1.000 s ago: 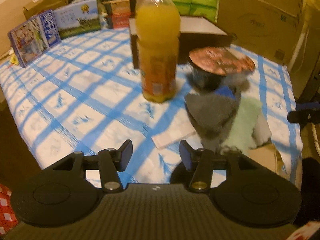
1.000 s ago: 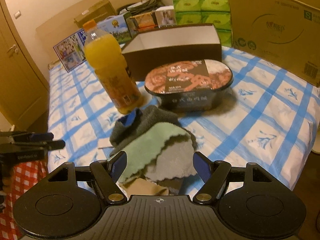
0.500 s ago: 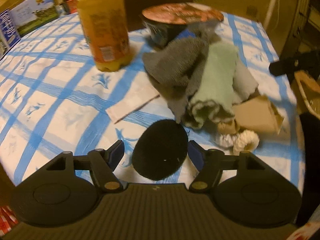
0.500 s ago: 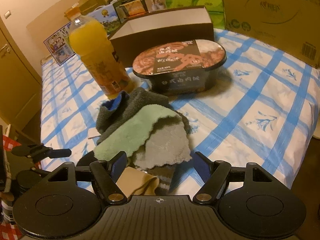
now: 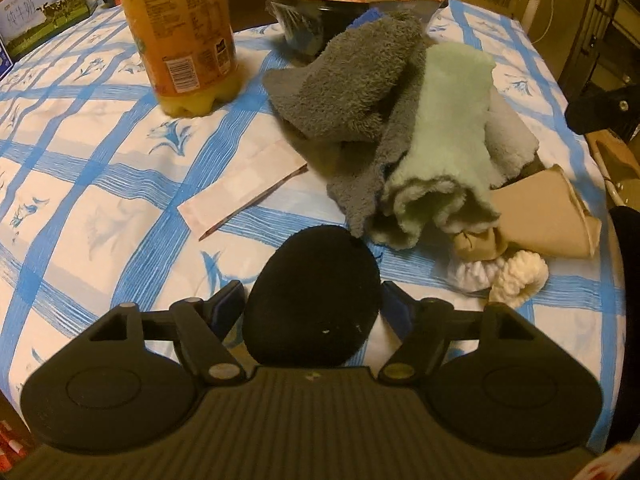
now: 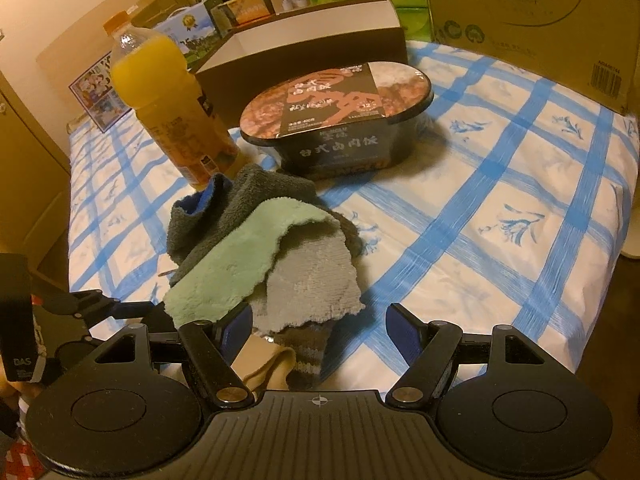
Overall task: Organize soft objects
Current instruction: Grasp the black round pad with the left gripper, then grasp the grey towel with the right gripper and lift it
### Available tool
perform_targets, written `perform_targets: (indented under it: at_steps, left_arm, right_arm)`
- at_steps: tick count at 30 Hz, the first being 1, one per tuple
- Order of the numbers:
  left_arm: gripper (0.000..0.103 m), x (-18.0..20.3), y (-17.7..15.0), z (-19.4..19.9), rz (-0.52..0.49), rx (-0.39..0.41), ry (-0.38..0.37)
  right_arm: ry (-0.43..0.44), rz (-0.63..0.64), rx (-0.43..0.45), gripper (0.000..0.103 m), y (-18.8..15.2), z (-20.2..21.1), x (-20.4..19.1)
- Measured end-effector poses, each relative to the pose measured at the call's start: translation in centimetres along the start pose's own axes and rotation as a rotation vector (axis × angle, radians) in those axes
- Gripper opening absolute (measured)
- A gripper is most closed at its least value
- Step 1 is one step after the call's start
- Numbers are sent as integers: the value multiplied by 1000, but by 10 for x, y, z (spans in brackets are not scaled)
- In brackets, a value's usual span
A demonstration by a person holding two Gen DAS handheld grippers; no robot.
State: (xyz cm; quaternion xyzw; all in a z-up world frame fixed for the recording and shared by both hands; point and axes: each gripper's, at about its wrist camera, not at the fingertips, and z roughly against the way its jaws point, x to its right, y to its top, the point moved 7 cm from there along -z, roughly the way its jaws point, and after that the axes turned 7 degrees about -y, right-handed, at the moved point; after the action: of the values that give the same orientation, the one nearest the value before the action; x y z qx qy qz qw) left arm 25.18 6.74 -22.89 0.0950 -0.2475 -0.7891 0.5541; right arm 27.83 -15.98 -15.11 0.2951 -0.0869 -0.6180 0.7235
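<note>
Checked tablecloth (image 5: 100, 184); black pad (image 5: 312, 296), perhaps untouched, between spread fingers (image 5: 226, 304).

Bare checked cloth (image 6: 500, 216) lies open toward three o'clock of the towel pile (image 6: 260, 256); juice bottle (image 6: 168, 108) and meal tub (image 6: 340, 120) block roughly twelve.

Left gripper (image 5: 312, 306) lower — black pad (image 5: 312, 296) now between fingers.

Counts: 1 orange juice bottle (image 5: 182, 36), 1 lidded meal bowl (image 6: 340, 120), 1 paper sachet (image 5: 240, 184). Soft stuff: 1 dark grey cloth (image 5: 352, 92), 1 green cloth (image 5: 444, 128), 1 light grey cloth (image 6: 312, 280), 1 black round pad (image 5: 312, 300), 1 tan stocking (image 5: 544, 216), 1 white scrunchie (image 5: 516, 276), 1 striped sock (image 6: 308, 352).
</note>
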Motion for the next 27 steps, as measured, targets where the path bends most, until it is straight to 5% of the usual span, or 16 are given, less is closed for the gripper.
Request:
perform_targets:
  at_steps: [19,27]
  left_arm:
    - [64,-49,17,64,152,184,100]
    - [64,-65,25,74,193,224,117]
  right_arm:
    - [109,110,109,73,56,-18,-69]
    - [4,26,88,73,80,-65,-80]
